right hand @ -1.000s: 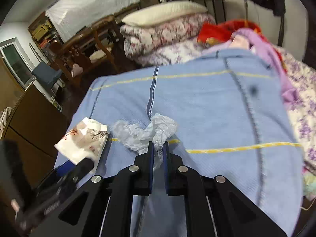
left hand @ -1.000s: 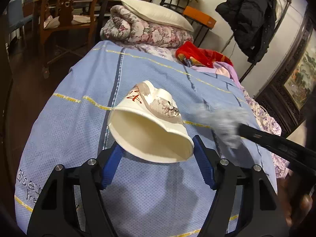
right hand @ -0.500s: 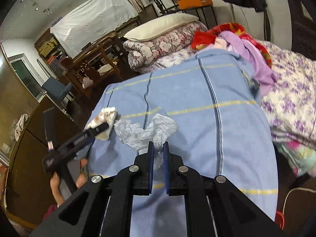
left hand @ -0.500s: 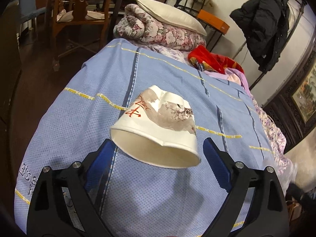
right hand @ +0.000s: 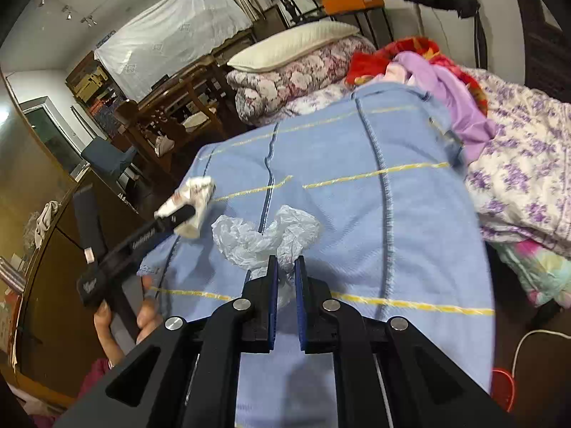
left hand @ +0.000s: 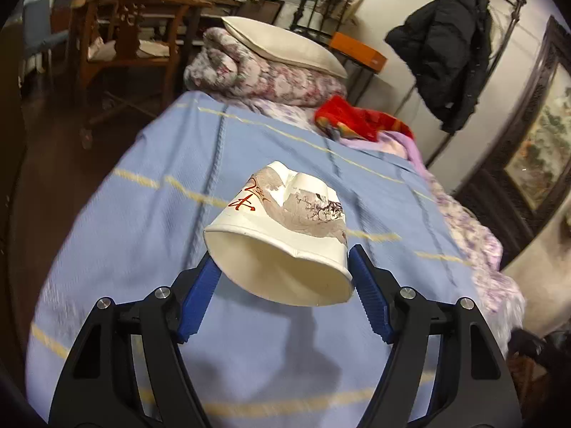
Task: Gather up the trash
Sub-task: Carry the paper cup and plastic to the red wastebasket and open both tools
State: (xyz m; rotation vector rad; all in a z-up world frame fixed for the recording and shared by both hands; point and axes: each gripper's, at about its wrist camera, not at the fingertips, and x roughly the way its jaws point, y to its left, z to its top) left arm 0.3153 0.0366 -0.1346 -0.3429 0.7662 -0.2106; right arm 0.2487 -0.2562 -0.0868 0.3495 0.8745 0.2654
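Note:
A crushed white paper cup (left hand: 285, 235) with a red and brown print sits between the blue pads of my left gripper (left hand: 282, 267), mouth toward the camera, held above the blue bedspread (left hand: 150, 214). The cup also shows in the right wrist view (right hand: 194, 201), gripped by the left gripper there. My right gripper (right hand: 284, 267) is shut on a crumpled white tissue (right hand: 264, 235) and holds it above the bedspread (right hand: 410, 221).
A rolled floral quilt (left hand: 264, 82) with a pillow (left hand: 282, 42) lies at the bed's far end, next to red and purple clothes (left hand: 360, 121). A wooden chair (left hand: 132, 28) stands left of the bed. A dark wooden cabinet (right hand: 39, 278) is at the left.
Both grippers have lifted and pulled back from the bed with their loads. The left gripper opened briefly around the cup and has closed on it again. The right gripper left the left wrist view.

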